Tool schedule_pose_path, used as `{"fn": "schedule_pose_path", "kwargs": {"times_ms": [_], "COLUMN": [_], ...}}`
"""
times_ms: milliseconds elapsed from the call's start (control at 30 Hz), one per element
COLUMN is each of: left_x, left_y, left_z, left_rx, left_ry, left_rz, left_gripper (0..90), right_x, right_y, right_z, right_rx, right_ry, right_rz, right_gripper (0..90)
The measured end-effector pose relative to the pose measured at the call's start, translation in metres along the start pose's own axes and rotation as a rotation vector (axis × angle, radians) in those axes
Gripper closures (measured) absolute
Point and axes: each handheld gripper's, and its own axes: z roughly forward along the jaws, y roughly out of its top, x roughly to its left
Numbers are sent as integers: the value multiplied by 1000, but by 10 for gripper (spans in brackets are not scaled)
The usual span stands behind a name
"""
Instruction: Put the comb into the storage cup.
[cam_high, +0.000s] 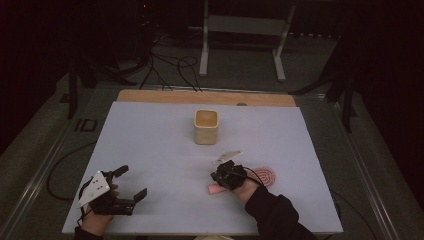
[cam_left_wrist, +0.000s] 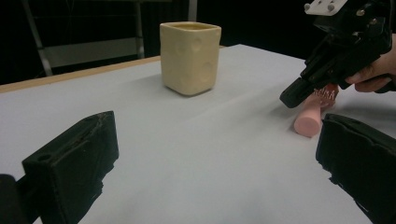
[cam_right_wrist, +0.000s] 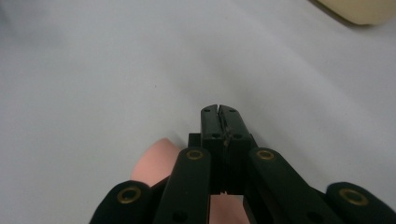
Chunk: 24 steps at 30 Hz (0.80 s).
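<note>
**Rt fingers closed over the pink brush: check the grip before any lift**

Where things are: the pink brush lies flat on the surface, on the person's rt side and near the front edge. Its round head points to the rt and its handle to the left. The cream cup stands upright farther back, well apart from the brush.

Rt gripper sits right over the handle. In the right gripper view its fingers meet tip to tip w/ no gap, and the pink handle shows under and behind them, not between the tips. From the left gripper view the tip is low on the surface, just beside the handle end. Can't tell if anything is actually pinched.

Left gripper rests front-left, fingers wide apart w/ nothing between them.

Doing it well, as I judge it:
- The step looks like picking up the brush, and the closed tips seem to have missed the handle.
- If so, reopen, bring one finger down on each side of the handle mid-length, then close.
- Grip across the handle, not the bristle head, since a round handle may roll out.
- Try a small lift first. If the head sags, re-grip nearer the head.
- Keep left gripper parked, clear of the path to the cup.
</note>
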Motion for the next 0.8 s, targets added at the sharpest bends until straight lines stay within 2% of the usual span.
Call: {"fn": "schedule_pose_path", "kwargs": {"times_ms": [233,333,433,800], "left_x": [0,0,0,0], "left_y": [0,0,0,0], "left_z": [0,0,0,1], "left_rx": [3,6,4,8], "left_ry": [-1,1,0,3], "left_rz": [0,1,-1,2], "left_gripper": [3,3,3,3], "right_x": [1,2,2,6], "right_y": [-5,-7,-9,-27], "right_z": [3,3,1,-12], "right_rx": [28,30,36,68], "right_ry": [9,9,17,38], "right_rz": [-14,-1,-18,-28], "right_gripper": [899,899,900,899]}}
